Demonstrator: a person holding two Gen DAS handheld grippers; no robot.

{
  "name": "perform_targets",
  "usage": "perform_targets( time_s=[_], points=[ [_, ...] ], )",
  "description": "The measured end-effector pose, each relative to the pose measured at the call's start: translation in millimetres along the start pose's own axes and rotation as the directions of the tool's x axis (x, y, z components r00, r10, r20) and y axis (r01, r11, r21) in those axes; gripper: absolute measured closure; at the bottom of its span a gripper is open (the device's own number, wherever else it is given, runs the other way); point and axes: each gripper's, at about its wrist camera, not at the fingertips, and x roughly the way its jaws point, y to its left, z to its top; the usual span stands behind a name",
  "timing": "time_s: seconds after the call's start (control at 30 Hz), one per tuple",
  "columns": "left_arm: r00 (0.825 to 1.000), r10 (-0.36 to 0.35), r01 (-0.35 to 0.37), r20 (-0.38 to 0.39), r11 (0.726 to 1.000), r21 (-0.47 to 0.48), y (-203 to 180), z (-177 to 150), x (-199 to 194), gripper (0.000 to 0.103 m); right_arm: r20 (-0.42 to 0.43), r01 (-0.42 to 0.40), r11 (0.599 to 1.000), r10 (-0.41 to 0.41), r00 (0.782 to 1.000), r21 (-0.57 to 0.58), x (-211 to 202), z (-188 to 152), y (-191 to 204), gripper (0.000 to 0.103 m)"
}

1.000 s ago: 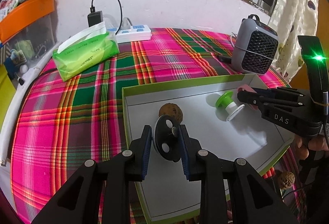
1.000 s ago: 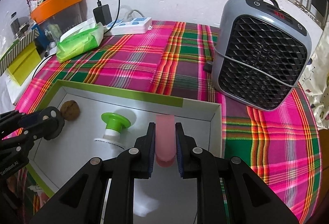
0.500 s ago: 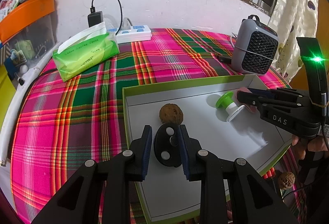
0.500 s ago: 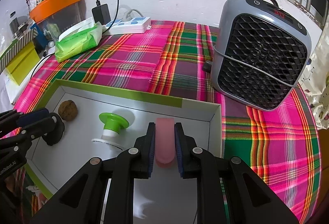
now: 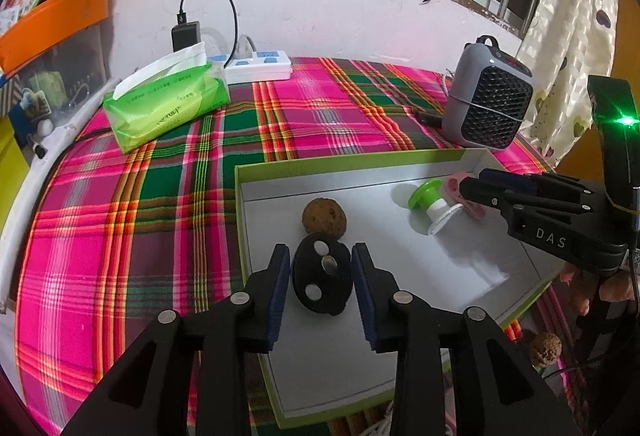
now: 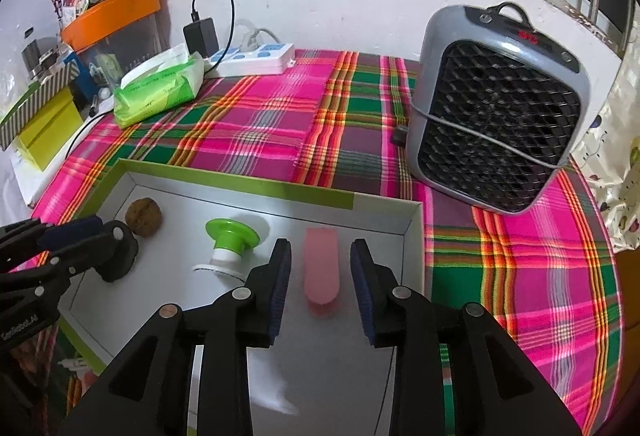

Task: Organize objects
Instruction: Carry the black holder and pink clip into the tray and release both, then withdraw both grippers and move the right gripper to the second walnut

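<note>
From the left wrist, the left gripper (image 5: 320, 288) is spreading around the black disc (image 5: 322, 278) lying in the green-edged box (image 5: 360, 166), pads clear of it; a walnut (image 5: 324, 217) sits just beyond; tissue pack (image 5: 168, 104) far left. From the right wrist, the right gripper (image 6: 320, 286) is opening around the pink piece (image 6: 320, 268) on the box floor, beside the green-capped stopper (image 6: 230, 240); a grey heater (image 6: 500, 124) stands outside.

From my feed the tablecloth (image 6: 256, 124) is loud pink-green-orange plaid, the box (image 6: 256, 188) has a lime rim and white inside, the tissue pack (image 5: 168, 108) is bright green, the heater (image 6: 500, 124) is grey with black mesh.
</note>
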Motion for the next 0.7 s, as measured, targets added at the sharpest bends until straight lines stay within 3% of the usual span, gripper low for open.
perform_targets(
  time_s=[0.7],
  points=[
    [0.994,0.002,0.005,0.108,0.997,-0.071,8.8,-25.5,-55.2,0.069,0.111,-0.016,0.998,0.008,0.994,0.066,-64.9,-29.2,2.4,0.071]
  ],
)
